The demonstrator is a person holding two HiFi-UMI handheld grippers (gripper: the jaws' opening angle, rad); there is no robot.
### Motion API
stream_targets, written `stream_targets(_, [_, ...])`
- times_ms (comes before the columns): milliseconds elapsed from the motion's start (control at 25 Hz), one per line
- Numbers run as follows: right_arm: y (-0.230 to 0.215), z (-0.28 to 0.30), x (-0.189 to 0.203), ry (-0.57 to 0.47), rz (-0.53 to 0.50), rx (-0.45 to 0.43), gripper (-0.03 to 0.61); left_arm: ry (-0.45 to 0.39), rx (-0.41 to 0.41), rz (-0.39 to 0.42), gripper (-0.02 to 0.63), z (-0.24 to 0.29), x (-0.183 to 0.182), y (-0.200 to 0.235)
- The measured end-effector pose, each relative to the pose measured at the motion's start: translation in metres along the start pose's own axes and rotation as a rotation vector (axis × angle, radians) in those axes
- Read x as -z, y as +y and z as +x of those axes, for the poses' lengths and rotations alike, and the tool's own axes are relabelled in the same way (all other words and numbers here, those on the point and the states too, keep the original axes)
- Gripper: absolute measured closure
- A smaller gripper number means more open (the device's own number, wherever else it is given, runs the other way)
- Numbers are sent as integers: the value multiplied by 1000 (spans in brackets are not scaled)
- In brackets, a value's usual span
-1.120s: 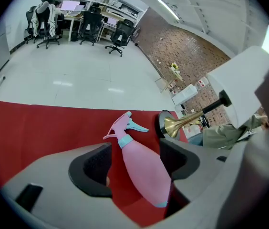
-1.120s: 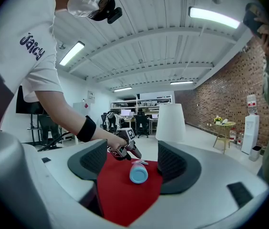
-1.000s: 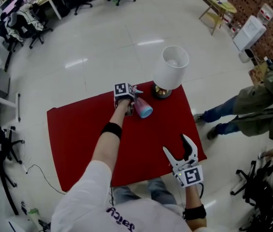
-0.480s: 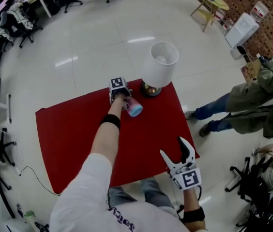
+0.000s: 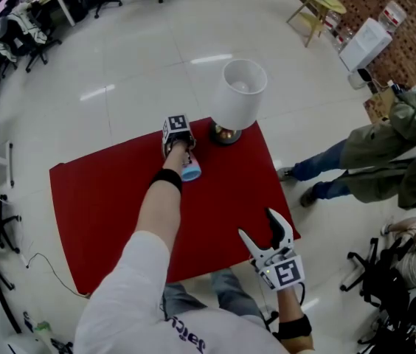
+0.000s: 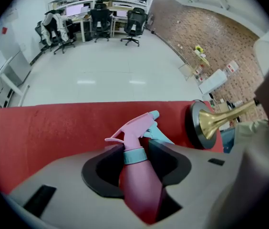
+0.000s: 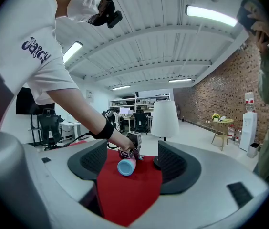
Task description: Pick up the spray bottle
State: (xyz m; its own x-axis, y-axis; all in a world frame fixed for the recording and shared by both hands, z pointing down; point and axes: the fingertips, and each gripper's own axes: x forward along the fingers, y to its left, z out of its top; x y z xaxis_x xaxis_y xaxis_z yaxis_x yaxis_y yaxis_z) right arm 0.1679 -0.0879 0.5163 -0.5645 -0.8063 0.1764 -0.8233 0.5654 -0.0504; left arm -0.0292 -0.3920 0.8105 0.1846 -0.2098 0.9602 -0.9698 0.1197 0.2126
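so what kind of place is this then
Probably an open-plan office or lab: desks with monitors and office chairs stand at the far end, the glossy tiled floor is wide and open, and a brick wall runs along one side.

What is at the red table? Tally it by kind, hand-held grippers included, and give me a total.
spray bottle: 1
table lamp: 1
hand-held gripper: 2, the left hand-held gripper and the right hand-held gripper
Total: 4
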Motion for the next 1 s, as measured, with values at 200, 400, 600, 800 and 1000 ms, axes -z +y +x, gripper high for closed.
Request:
stream_targets(200, [5,4,2,4,28,-12,242,-26,113,73,460,-2,-1,3])
stream_targets(400, [17,6,-2,-20,41,-23,242,-82,136,132,463,-20,-6,7])
stream_targets(600, [26,9,-11,-38,45,-36,242,-186,188,156,463,-54,-24,6])
stream_targets(800, [33,16,-24,-82,50,-48,242,-321,246,195,463,-107,-39,5])
stream_targets(1000, [47,24,-44,-112,52,-73,242,-464,288,234,463,-169,-50,6])
